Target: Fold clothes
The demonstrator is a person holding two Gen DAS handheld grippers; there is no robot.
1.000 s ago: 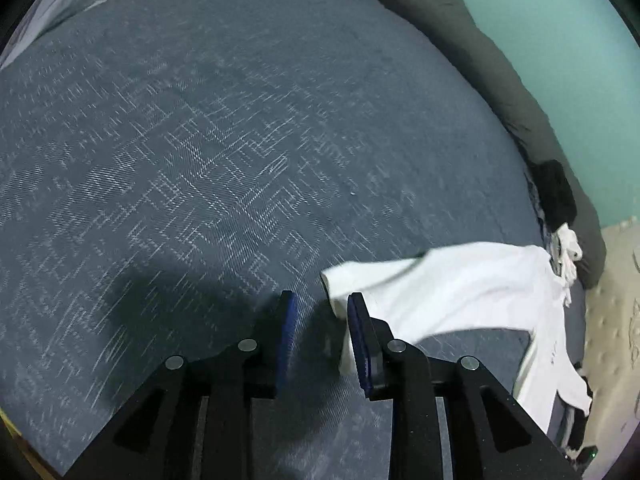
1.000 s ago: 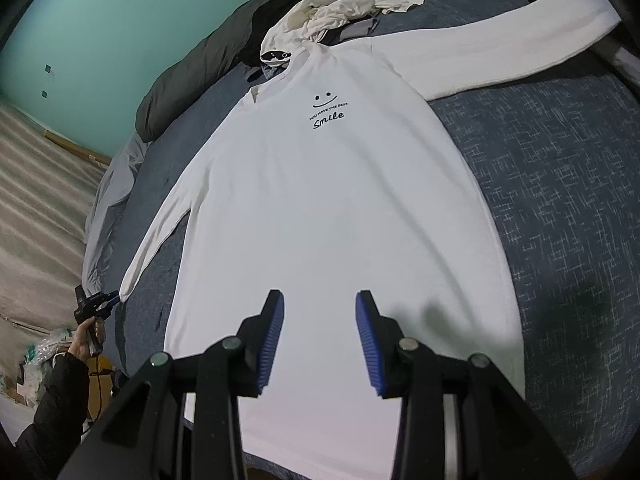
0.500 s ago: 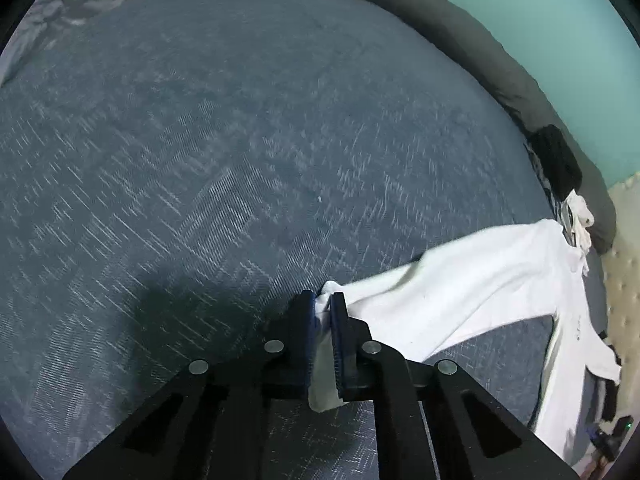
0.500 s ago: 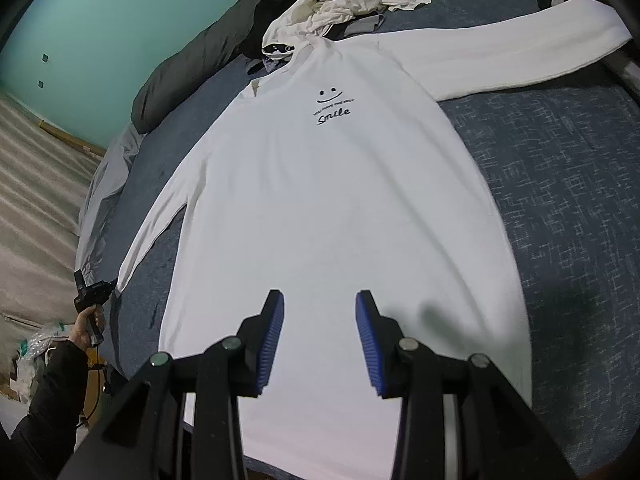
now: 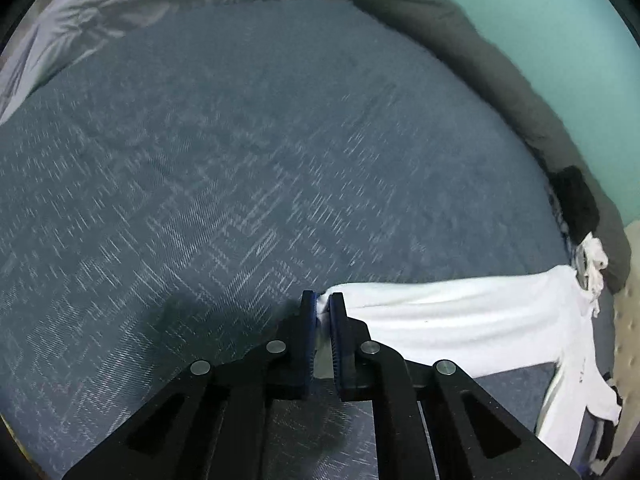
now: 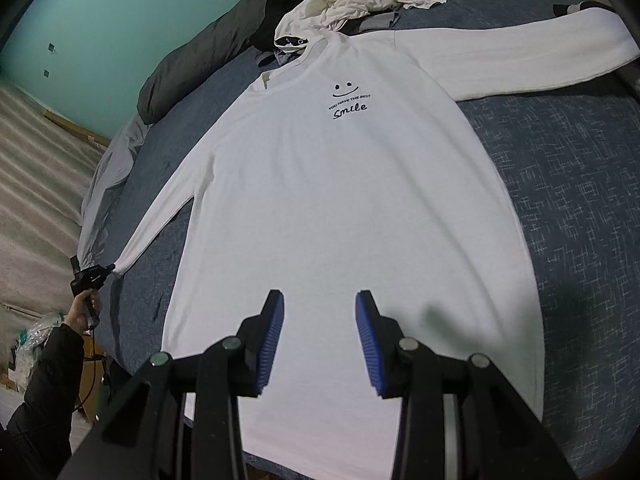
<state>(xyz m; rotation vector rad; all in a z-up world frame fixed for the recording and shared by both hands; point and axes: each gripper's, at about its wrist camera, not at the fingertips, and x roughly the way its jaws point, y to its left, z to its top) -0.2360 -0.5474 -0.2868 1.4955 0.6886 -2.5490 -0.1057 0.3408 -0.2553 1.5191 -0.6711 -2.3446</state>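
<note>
At the left, our left gripper [image 5: 323, 304] has just been closing and is clamped on the cuff [image 5: 322, 307] of the white shirt [image 6: 340, 208], which lies spread flat on the blue bed [image 6: 568, 184]. We should carry that sleeve [image 6: 160, 220] across the chest, low and taut. Our right gripper [image 6: 320, 312] hovers apart over the hem, probably not touching. No containers are visible.
</note>
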